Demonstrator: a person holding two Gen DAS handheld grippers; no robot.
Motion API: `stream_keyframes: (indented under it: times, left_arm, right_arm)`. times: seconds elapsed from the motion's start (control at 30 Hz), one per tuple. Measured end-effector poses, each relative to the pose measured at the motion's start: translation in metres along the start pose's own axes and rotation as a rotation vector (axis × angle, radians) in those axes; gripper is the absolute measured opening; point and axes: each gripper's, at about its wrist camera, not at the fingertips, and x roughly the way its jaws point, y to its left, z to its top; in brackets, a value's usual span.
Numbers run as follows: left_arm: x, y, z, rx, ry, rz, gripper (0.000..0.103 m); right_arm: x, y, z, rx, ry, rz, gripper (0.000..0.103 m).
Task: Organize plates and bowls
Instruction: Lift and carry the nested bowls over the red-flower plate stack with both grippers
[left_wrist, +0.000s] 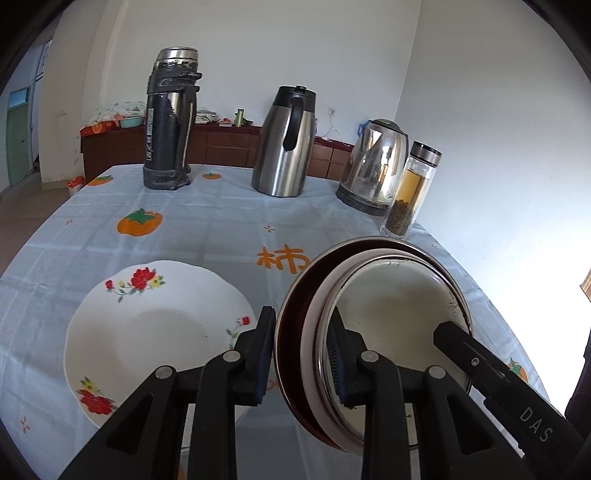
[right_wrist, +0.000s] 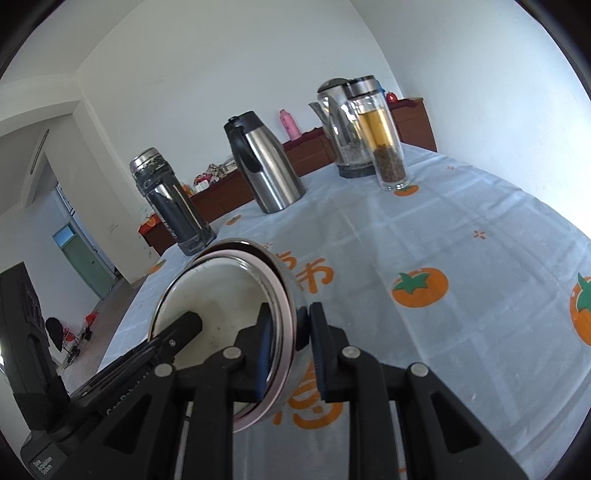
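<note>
Left wrist view: the left gripper (left_wrist: 303, 356) has its jaws closed across the near-left rim of the metal bowl (left_wrist: 388, 295), one finger outside the wall, the other inside; the bowl is tilted towards the camera, and whether it touches the desk (left_wrist: 207, 221) cannot be told
Right wrist view: the right gripper (right_wrist: 290, 350) clamps the right rim of the same bowl (right_wrist: 221, 295), jaws closed on its wall; the left gripper's finger (right_wrist: 184, 325) reaches in from the left side
Bowl: steel outside, pale inside, pinkish band under the rim; near right part of the desk
Plate: a white flowered plate (left_wrist: 155, 332) lies flat on the cloth just left of the bowl
Far edge: black flask (left_wrist: 170, 122) at far left; steel carafe (left_wrist: 284, 144) in the middle; electric kettle (left_wrist: 373, 166) and glass tea bottle (left_wrist: 410, 192) at far right, side by side
Cloth: pale blue check with orange persimmons
</note>
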Motion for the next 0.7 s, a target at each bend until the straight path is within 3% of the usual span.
stream_keyframes:
  times: [0.7]
  left_arm:
    - [-0.026,0.059,0.009,-0.056,-0.031,0.041,0.03]
  right_arm:
    - [0.013,0.069,-0.011,-0.069,0.026,0.026,0.021]
